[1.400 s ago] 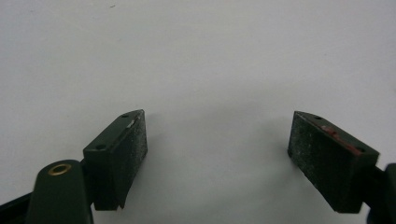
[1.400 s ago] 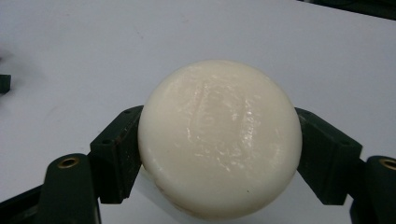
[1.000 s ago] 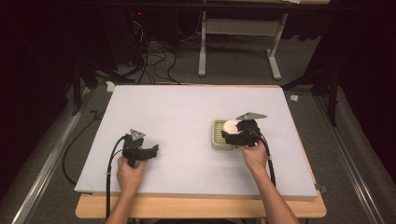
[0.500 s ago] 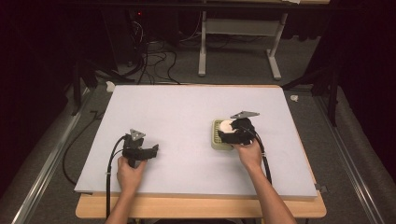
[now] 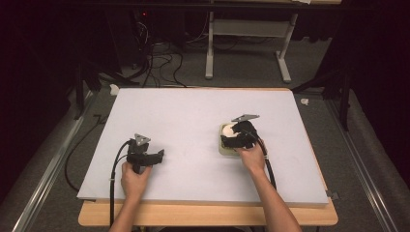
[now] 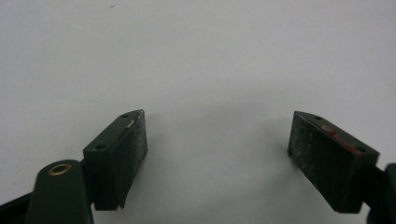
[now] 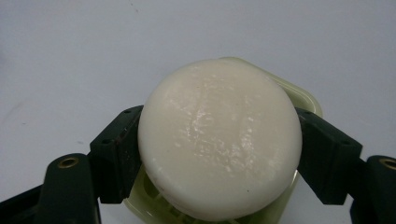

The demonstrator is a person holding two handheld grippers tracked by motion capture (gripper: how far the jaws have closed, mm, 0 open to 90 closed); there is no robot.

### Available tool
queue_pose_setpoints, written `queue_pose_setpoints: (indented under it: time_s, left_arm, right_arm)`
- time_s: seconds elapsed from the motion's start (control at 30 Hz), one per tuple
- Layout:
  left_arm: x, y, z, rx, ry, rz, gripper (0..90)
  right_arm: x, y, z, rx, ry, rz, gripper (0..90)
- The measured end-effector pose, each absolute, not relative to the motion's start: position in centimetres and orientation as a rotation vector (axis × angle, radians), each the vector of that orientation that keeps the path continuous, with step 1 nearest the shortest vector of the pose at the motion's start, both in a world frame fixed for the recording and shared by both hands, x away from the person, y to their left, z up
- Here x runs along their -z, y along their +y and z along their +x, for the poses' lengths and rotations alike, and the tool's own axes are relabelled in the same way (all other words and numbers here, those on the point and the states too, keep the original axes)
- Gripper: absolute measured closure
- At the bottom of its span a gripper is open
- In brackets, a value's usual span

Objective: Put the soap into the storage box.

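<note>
Right gripper (image 7: 219,144) fingers pinch a round white soap bar (image 7: 219,140) over a pale green slotted dish (image 7: 306,100); left gripper (image 6: 217,149), at eight o'clock on the tabletop (image 5: 183,121), fingers spread.

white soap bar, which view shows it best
The right gripper view: the round white soap bar sits close up between the right claw, its pads against both sides, above a pale green dish. In the high view it is a small white patch, partly covered by the claw. The left gripper view shows bare table.
</note>
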State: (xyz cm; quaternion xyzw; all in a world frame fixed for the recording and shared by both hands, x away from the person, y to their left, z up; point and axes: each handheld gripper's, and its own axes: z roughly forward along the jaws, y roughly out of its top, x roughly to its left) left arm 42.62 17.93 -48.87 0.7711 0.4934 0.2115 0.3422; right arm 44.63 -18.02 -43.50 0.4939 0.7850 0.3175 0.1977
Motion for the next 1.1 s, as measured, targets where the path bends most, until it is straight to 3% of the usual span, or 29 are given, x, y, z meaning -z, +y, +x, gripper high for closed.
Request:
queue_pose_setpoints:
  time_s: [1.1]
  left_arm:
    - [48.87, 17.94, 42.62, -0.549, 1.283, 2.005, 20.1]
  right_arm:
    - [44.11, -18.23, 45.30, -0.873, 2.172, 1.420, 24.6]
